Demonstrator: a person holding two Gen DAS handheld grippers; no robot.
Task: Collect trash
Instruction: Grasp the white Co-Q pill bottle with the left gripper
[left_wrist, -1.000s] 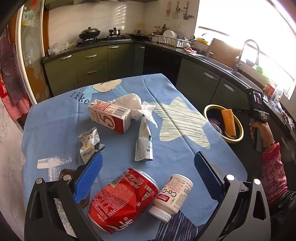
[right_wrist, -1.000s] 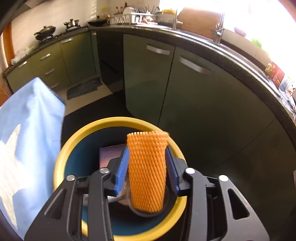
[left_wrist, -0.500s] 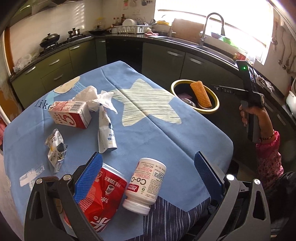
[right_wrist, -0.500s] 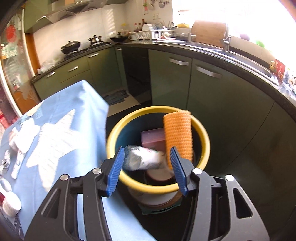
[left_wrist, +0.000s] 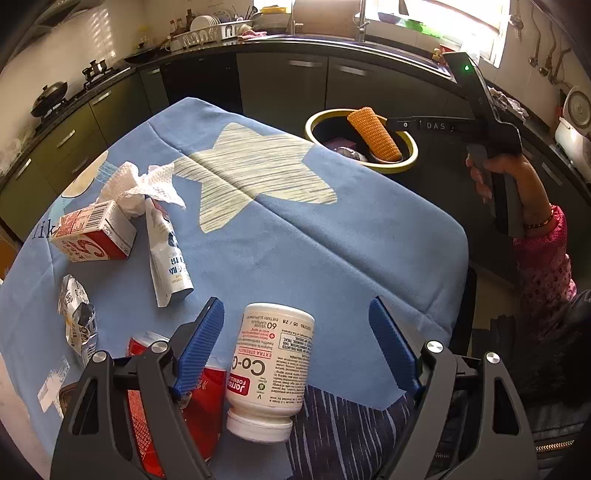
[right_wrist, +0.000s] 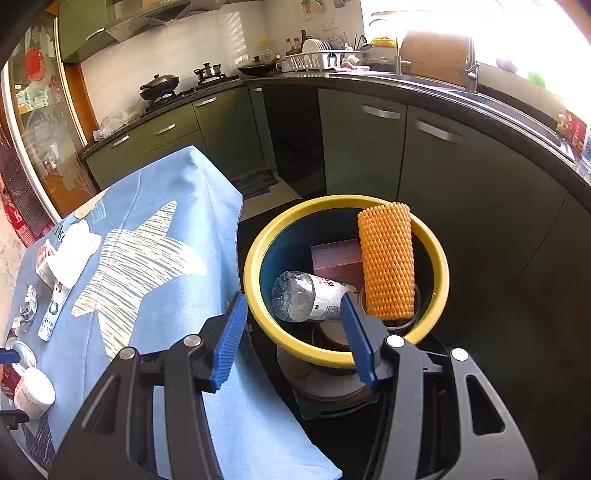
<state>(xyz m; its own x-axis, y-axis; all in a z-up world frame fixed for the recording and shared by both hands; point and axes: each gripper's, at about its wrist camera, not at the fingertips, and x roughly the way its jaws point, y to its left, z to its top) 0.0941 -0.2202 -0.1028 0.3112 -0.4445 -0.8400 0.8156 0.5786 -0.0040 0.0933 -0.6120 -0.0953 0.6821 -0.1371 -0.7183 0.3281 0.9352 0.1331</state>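
One supplement bottle (left_wrist: 271, 363) lying cap toward camera, left tool (left_wrist: 295, 350) closing around it, untouched.

Left tool (left_wrist: 297, 349) closing around white supplement bottle (left_wrist: 271, 369).

Blue-clothed table (left_wrist: 280, 236), pill bottle (left_wrist: 271, 365), carton (left_wrist: 94, 236), tissue (left_wrist: 142, 186)

Black gripper frames, silver screws, ribbed blue pads (left_wrist: 201, 347); pink patterned sleeve (left_wrist: 543, 258), bead bracelet (left_wrist: 541, 221).
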